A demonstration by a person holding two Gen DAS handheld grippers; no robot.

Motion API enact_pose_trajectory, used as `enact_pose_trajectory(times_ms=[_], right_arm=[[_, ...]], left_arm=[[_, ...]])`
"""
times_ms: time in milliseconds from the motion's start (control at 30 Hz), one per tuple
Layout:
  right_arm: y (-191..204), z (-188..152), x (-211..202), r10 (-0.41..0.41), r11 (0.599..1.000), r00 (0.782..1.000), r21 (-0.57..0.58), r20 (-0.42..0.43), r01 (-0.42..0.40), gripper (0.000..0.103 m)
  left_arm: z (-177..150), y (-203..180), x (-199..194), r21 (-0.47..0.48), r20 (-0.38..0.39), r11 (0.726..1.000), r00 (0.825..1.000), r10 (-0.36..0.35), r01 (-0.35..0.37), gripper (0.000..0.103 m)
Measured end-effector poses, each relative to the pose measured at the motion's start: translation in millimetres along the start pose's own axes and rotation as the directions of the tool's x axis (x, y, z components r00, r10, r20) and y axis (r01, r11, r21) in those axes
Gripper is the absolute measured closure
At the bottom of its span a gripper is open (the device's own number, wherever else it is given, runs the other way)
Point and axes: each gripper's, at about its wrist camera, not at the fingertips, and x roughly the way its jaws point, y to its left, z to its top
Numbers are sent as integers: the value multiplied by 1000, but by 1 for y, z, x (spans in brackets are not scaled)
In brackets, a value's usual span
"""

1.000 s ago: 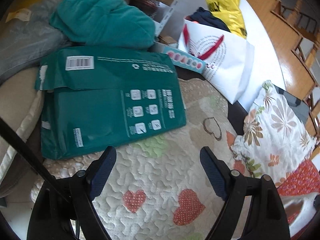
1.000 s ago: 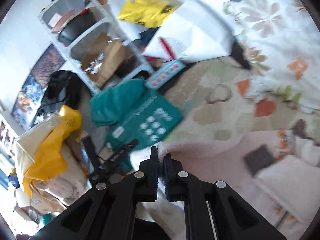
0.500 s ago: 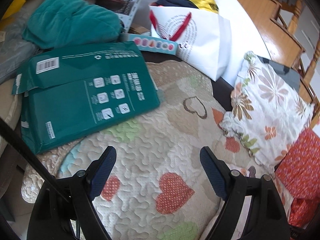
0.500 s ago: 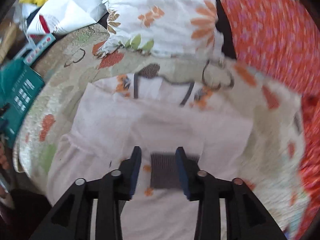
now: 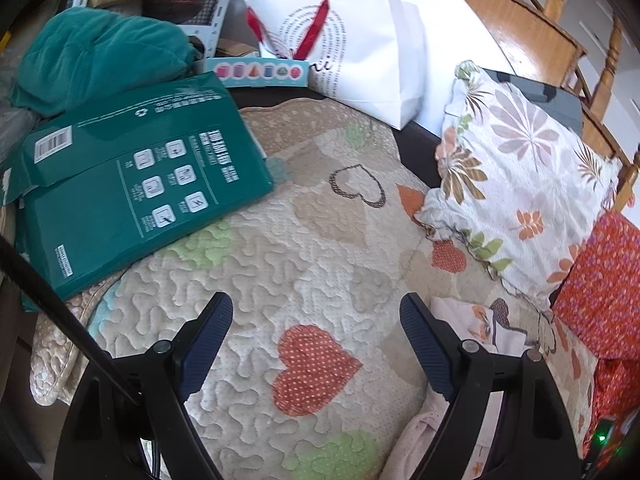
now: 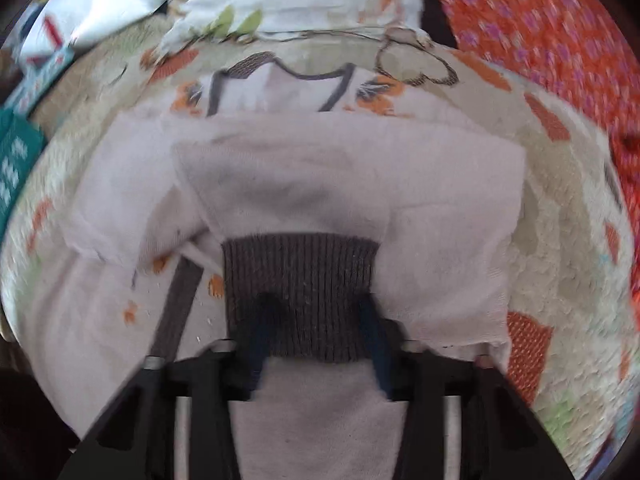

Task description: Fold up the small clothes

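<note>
Quilted heart-print cover (image 5: 320, 248) across the centre of the left wrist view, cluttered at every edge: green box (image 5: 132, 184) at left, teal cloth (image 5: 100, 52) upper left, white paper bag (image 5: 360, 52) at top, floral pillow (image 5: 516, 168) at right, red patterned cushion (image 5: 600, 280) lower right. Left gripper (image 5: 316, 320) at the bottom of the frame, fingers spread wide, nothing between them, hovering over bare quilt. Only a corner of the pale pink garment (image 5: 472, 320) visible, lower right, just beside the right-hand finger.

Same quilt in the right wrist view, heavily blurred. Pale pink garment filling the middle of the frame, one sleeve apparently folded across the body, grey ribbed cuff (image 6: 300, 296) lower centre. Right gripper (image 6: 316, 336) at the bottom, fingers parted on either side of the cuff, seemingly resting on or just over the knit; no pinch visible.

Likely risks: cuff snagging on a finger during withdrawal and dragging the folded sleeve back out of place; blur hinting at quick motion, enough to ruck the soft fabric. Garment close to the floral pillow at the top of the frame, so little room for a further fold. Left gripper well off the cloth, hence nothing pinning the fold against slipping.
</note>
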Motion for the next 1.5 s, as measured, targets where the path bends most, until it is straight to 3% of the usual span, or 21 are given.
enact_pose_trajectory(times_ms=[67, 167, 267, 367, 433, 467, 500, 567, 600, 833, 967, 1100, 1167, 1267, 1333, 1367, 1400, 1433, 1467, 1500], right_arm=[[-4, 3, -25, 21, 1000, 999, -11, 37, -21, 97], [-17, 12, -64, -17, 999, 995, -34, 103, 21, 97], [-44, 21, -82, -119, 993, 985, -4, 127, 120, 96], [-77, 24, -62, -282, 959, 959, 20, 24, 281, 89], [-96, 16, -44, -401, 915, 915, 35, -47, 403, 85], [-105, 10, -40, -401, 913, 914, 58, -57, 404, 85], [-109, 4, -41, -364, 926, 930, 88, -48, 367, 84], [-115, -9, -47, -267, 951, 964, 164, 0, 263, 67], [-114, -12, -49, -250, 954, 968, 178, 19, 243, 63], [-98, -43, -57, -207, 964, 970, 198, 126, 180, 60], [-104, -79, -56, -170, 955, 975, 267, 145, 127, 59], [-117, -107, -57, -151, 941, 974, 327, 170, 89, 55], [-129, -114, -57, -133, 923, 978, 380, 161, 63, 54], [-143, -120, -61, -88, 895, 979, 447, 185, -4, 54], [-148, -121, -65, -83, 883, 975, 469, 205, -23, 53], [-149, -121, -67, -88, 879, 973, 476, 211, -23, 53], [-149, -121, -67, -91, 878, 973, 478, 212, -22, 53], [-149, -120, -66, -91, 879, 973, 477, 211, -21, 53], [-149, -119, -65, -93, 882, 974, 472, 207, -16, 53], [-149, -119, -63, -98, 883, 975, 468, 201, -8, 53]], left_arm=[[-2, -5, 0, 19, 3, 1000, 1000, -2, 2, 18], [-4, -13, 4, 43, -14, 999, 1000, -11, 12, 18], [-8, -20, 9, 50, -39, 998, 999, -26, 28, 18], [-13, -29, 13, 63, -57, 997, 998, -40, 43, 18], [-16, -34, 14, 82, -64, 996, 997, -41, 46, 18], [-18, -37, 16, 95, -71, 994, 997, -43, 49, 18], [-21, -40, 18, 112, -81, 992, 996, -43, 51, 18], [-25, -46, 25, 140, -111, 989, 993, -41, 56, 18], [-28, -49, 30, 150, -135, 987, 990, -41, 61, 18], [-56, -73, 57, 204, -268, 972, 961, -61, 119, 18], [-84, -87, 73, 250, -373, 949, 924, -87, 190, 18], [-111, -102, 88, 287, -450, 930, 890, -80, 229, 26], [-119, -112, 92, 325, -445, 918, 893, -64, 228, 26], [-126, -140, 95, 465, -375, 862, 927, -14, 201, 26], [-126, -153, 101, 515, -346, 837, 938, 6, 184, 26], [-126, -160, 107, 526, -341, 831, 940, 10, 182, 29], [-125, -163, 112, 517, -359, 833, 933, 0, 199, 52], [-124, -165, 119, 492, -406, 837, 914, -23, 240, 70], [-122, -164, 121, 469, -434, 843, 900, -38, 261, 79], [-118, -165, 120, 460, -424, 852, 905, -36, 249, 93]])
